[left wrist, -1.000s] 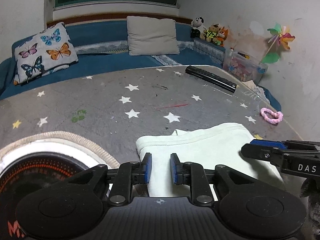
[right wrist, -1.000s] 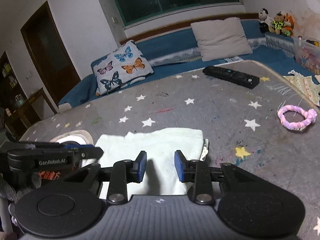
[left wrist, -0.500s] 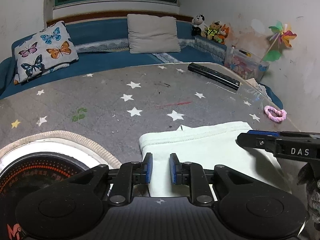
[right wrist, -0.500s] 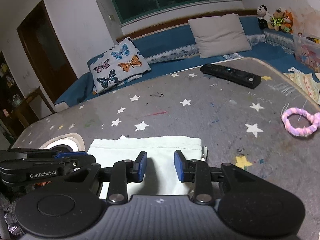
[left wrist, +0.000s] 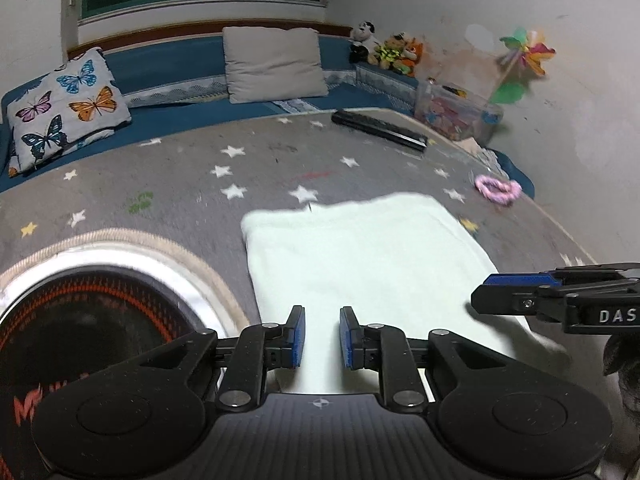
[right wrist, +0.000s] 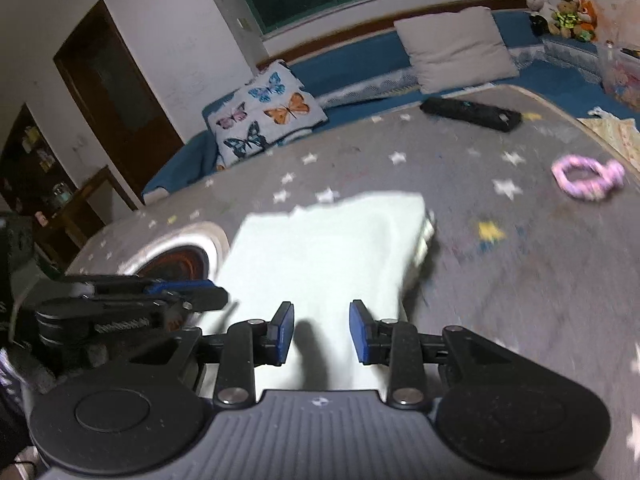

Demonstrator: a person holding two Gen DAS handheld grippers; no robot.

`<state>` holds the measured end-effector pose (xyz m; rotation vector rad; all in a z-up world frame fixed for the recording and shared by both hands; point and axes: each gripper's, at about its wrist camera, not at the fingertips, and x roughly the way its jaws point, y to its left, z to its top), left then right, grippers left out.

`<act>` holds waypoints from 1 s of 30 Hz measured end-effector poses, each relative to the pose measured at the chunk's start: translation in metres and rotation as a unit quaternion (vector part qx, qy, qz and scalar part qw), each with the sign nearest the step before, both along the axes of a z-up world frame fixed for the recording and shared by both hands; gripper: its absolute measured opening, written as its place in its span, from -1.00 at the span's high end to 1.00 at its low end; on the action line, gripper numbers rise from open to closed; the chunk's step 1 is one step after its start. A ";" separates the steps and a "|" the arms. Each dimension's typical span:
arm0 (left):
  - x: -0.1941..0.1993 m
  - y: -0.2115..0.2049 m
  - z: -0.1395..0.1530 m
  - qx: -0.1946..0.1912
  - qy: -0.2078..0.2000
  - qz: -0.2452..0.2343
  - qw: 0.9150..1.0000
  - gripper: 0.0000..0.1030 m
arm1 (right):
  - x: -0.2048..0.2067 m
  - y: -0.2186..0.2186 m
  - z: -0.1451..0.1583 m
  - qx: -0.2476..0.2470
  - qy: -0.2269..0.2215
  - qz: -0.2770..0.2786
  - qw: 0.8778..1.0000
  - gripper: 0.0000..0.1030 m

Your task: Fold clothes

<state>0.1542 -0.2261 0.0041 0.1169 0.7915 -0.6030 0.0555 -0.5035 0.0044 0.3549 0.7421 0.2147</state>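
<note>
A pale green folded cloth [left wrist: 360, 256] [right wrist: 320, 248] lies flat on the grey star-patterned mat [left wrist: 180, 184]. My left gripper [left wrist: 322, 320] hovers over the cloth's near left part, its blue pads a narrow gap apart with nothing between them. My right gripper [right wrist: 322, 312] hovers over the near right part, its pads a little wider apart and also empty. Each gripper shows in the other's view: the right one [left wrist: 516, 292] from the side, the left one [right wrist: 180, 294] at the cloth's left edge.
A round black and orange mat with a rope border [left wrist: 92, 312] lies left of the cloth. A black remote [left wrist: 380, 130] and a pink braided ring [left wrist: 498, 191] lie farther back on the right. Pillows [left wrist: 274, 64], plush toys and a plastic box [left wrist: 456, 116] line the far edge.
Both grippers have drawn back toward the near side, so more of the cloth shows ahead of them. The cloth lies as before. Neither gripper's pad gap has changed.
</note>
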 end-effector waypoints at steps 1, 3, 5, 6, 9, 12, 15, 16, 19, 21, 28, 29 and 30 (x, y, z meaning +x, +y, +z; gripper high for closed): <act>-0.004 0.001 -0.001 0.002 0.001 -0.002 1.000 0.60 | -0.005 -0.001 -0.002 0.001 0.004 -0.005 1.000 0.41; -0.013 0.006 -0.003 0.005 0.003 -0.005 1.000 0.60 | -0.016 -0.005 -0.004 0.006 0.009 -0.015 1.000 0.41; -0.020 0.010 -0.005 0.007 0.004 -0.007 1.000 0.60 | -0.026 -0.008 -0.004 0.008 0.009 -0.022 1.000 0.41; -0.024 0.012 -0.005 0.008 0.005 -0.008 1.000 0.60 | -0.031 -0.009 -0.003 0.007 0.007 -0.025 1.000 0.41; -0.034 0.015 -0.006 0.008 0.005 -0.011 1.000 0.60 | -0.043 -0.005 0.003 0.002 -0.013 -0.030 0.999 0.41; -0.043 0.015 -0.009 0.012 0.007 -0.014 1.000 0.60 | -0.050 0.003 0.007 0.000 -0.028 -0.024 0.999 0.41; -0.051 0.017 -0.010 0.013 0.007 -0.018 1.000 0.60 | -0.055 0.006 0.000 0.003 -0.017 -0.023 1.000 0.41; -0.054 0.018 -0.010 0.014 0.007 -0.019 1.000 0.60 | -0.057 0.007 -0.002 0.000 -0.014 -0.025 1.000 0.41; -0.060 0.020 -0.010 0.015 0.006 -0.020 1.000 0.59 | -0.070 0.009 -0.009 -0.013 -0.010 -0.032 0.999 0.41; -0.064 0.023 -0.009 0.014 0.007 -0.018 1.000 0.58 | -0.079 0.013 -0.008 -0.027 -0.014 -0.034 0.999 0.41; -0.080 0.030 -0.008 0.012 0.005 -0.016 1.000 0.00 | -0.100 0.030 -0.001 -0.062 -0.036 -0.035 0.997 -0.12; -0.082 0.031 -0.009 0.012 0.005 -0.018 1.000 -0.05 | -0.102 0.033 -0.001 -0.069 -0.038 -0.036 0.996 -0.15; -0.085 0.032 -0.009 0.012 0.005 -0.019 1.000 -0.08 | -0.104 0.036 -0.001 -0.076 -0.040 -0.036 0.996 -0.25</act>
